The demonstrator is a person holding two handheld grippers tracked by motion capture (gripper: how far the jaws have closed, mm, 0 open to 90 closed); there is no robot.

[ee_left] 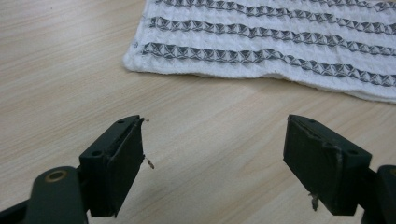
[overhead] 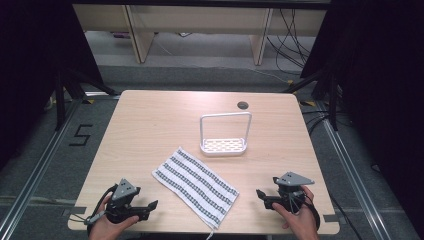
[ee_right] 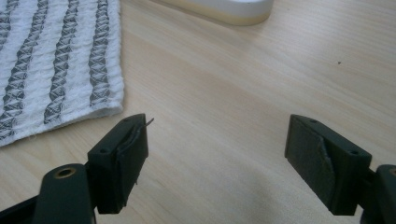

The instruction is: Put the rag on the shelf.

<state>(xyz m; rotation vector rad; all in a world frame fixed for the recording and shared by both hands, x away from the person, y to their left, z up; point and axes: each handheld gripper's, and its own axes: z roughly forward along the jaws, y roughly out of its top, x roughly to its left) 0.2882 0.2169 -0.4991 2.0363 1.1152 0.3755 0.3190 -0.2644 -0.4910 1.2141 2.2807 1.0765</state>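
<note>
A white towel (overhead: 195, 185) with dark patterned stripes lies folded flat on the wooden table (overhead: 150, 125), slanting from centre toward the front edge. Behind it stands a white rack (overhead: 223, 145) with a tall wire hoop over a slotted base. My left gripper (overhead: 152, 205) rests near the front left corner, held by a hand, jaws open and empty, pointing at the towel (ee_left: 261, 42). My right gripper (overhead: 260, 195) sits near the front right, also open and empty, with the towel's edge (ee_right: 56, 60) to its left and the rack's base (ee_right: 224, 9) farther ahead.
A small round grommet hole (overhead: 243, 105) sits near the table's far edge. Dark frames and cables surround the table on the floor. Bare wood lies under both grippers (ee_left: 210, 154) (ee_right: 215, 140).
</note>
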